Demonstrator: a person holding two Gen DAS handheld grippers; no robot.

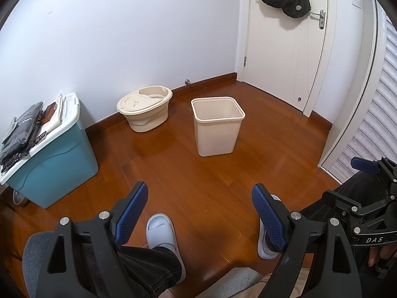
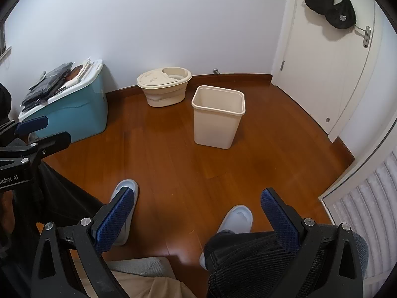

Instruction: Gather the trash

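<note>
A cream waste bin point(image 1: 216, 126) point(image 2: 217, 116) stands upright on the wooden floor, well ahead of both grippers, and its inside looks bare. My left gripper point(image 1: 199, 193) is open, its blue pads wide apart over the floor with nothing between them. My right gripper point(image 2: 198, 198) is open too and holds nothing. In the left wrist view the right gripper point(image 1: 364, 165) shows at the right edge; in the right wrist view the left gripper point(image 2: 32, 124) shows at the left edge. No loose trash shows on the floor.
A person sits on a chair, feet in pale slippers point(image 1: 162, 233) point(image 2: 237, 218) below the grippers. A teal lidded storage box point(image 1: 53, 154) with dark items on top stands left. A beige bucket point(image 1: 146, 108) sits by the wall. White door point(image 1: 285, 49) and louvred panel point(image 1: 382, 124) at right.
</note>
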